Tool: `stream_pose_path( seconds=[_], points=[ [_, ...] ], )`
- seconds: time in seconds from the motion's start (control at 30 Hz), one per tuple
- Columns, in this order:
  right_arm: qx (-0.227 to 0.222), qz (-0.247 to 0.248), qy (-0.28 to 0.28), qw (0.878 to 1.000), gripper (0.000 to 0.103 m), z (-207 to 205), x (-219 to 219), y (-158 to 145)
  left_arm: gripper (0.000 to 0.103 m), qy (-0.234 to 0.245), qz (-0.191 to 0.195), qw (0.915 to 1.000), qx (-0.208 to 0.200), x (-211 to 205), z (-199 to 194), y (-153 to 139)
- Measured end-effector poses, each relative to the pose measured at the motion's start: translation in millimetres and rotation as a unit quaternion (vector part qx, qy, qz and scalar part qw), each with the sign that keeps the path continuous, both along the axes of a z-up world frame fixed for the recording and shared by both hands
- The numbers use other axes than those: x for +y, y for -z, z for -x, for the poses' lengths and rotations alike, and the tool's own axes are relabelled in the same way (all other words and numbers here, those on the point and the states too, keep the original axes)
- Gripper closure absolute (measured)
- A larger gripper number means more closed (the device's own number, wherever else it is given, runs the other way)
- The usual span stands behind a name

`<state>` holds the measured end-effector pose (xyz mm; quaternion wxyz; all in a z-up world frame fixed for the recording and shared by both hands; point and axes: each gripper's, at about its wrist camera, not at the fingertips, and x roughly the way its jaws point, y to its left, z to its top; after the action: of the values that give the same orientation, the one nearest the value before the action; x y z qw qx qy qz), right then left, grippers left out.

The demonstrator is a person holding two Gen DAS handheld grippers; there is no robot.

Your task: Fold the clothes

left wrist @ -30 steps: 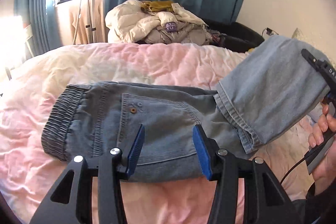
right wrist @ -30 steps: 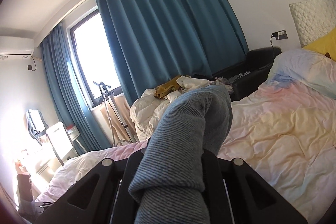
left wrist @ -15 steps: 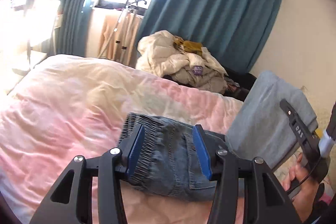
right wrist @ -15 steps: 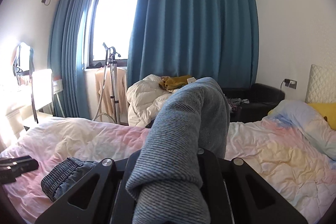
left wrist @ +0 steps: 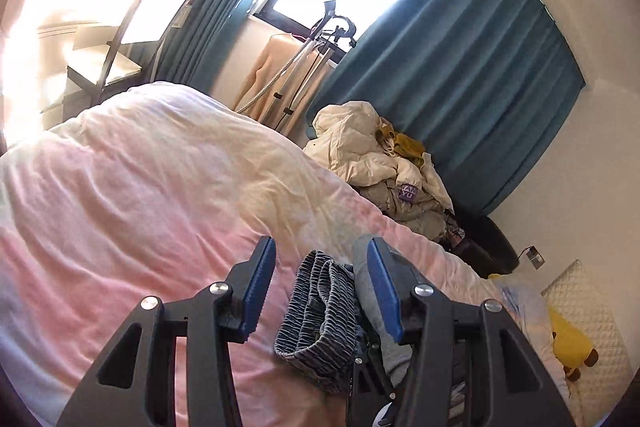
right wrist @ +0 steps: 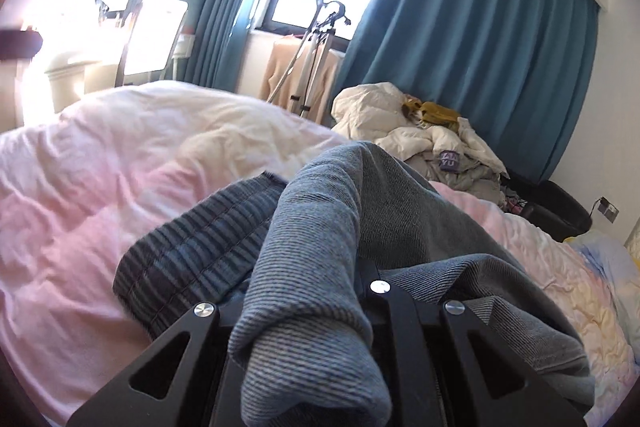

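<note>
A pair of blue denim trousers lies on the pink bed; its dark ribbed waistband (left wrist: 318, 319) shows bunched between and just beyond my left gripper's blue pads (left wrist: 258, 291). My left gripper (left wrist: 320, 291) is open, hovering over the waistband end. In the right wrist view the pale denim leg (right wrist: 320, 267) drapes over my right gripper (right wrist: 304, 311), which is shut on it; its fingertips are hidden under the cloth. The leg now lies folded over the waistband (right wrist: 192, 251).
The pink and cream duvet (left wrist: 140, 195) spreads to the left. A heap of pale jackets (left wrist: 380, 155) sits beyond the bed by the blue curtains (left wrist: 460, 67). A tripod stand (left wrist: 312, 67) and a shelf (left wrist: 112, 39) stand near the window. A yellow plush toy (left wrist: 568, 343) lies at right.
The right gripper carried the trouser leg leftwards and down over the waistband end. The left gripper swung left and tilted, staying open over the waistband.
</note>
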<state>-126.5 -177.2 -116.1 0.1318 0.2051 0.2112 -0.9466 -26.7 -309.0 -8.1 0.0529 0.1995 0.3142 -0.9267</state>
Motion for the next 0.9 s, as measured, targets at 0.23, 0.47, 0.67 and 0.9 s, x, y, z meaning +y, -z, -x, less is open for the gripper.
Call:
stream_pose_path(
  seconds=[0.23,0.47,0.67,0.9],
  points=[
    [-0.033,0.025,-0.047,0.998,0.076,-2,16,-14,0.054,0.016,-0.008,0.9998,-0.001,5,6,4],
    [-0.09,0.041,-0.192,0.976,0.046,-36,50,-44,0.054,0.085,0.006,0.996,-0.027,33,21,5],
    [-0.108,0.04,-0.186,0.976,0.046,-52,132,-75,0.052,0.14,0.045,0.9871,-0.064,75,33,9],
    [-0.108,0.06,-0.13,0.984,0.032,-46,213,-84,0.051,0.189,0.1,0.9722,-0.095,136,38,15]
  ],
)
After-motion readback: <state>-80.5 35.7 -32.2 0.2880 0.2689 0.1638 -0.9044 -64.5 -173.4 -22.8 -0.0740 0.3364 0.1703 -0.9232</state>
